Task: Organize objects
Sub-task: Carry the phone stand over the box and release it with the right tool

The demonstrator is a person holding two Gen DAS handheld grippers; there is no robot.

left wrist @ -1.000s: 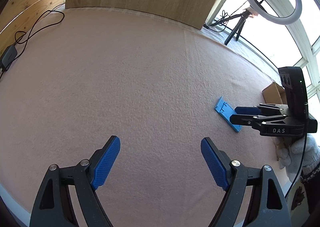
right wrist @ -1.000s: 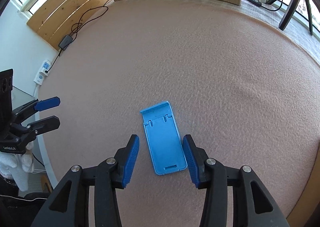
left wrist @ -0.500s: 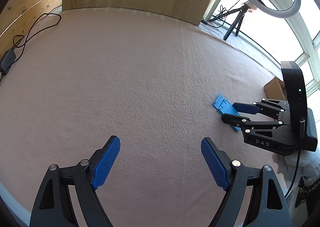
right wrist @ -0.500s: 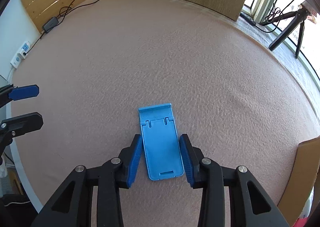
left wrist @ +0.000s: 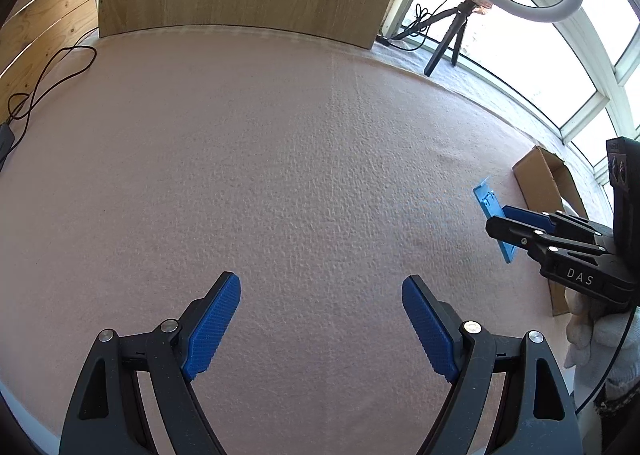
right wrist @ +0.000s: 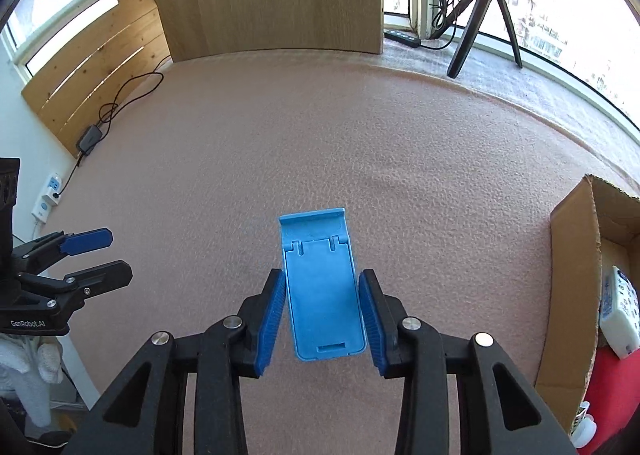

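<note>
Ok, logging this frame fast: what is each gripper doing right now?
Left gripper: open, holding nothing, above the pink mat.
Right gripper: shut on the blue phone stand, pads against its long sides.

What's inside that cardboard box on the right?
Inside the cardboard box a white keypad-like device lies on something red, with a small white container nearer. The box wall and frame edge hide the rest.

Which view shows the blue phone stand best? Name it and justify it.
The right wrist view: the blue phone stand fills the centre, face-on, between the right gripper jaws. The left wrist view shows it only edge-on and small at the far right, partly hidden by that gripper.
</note>
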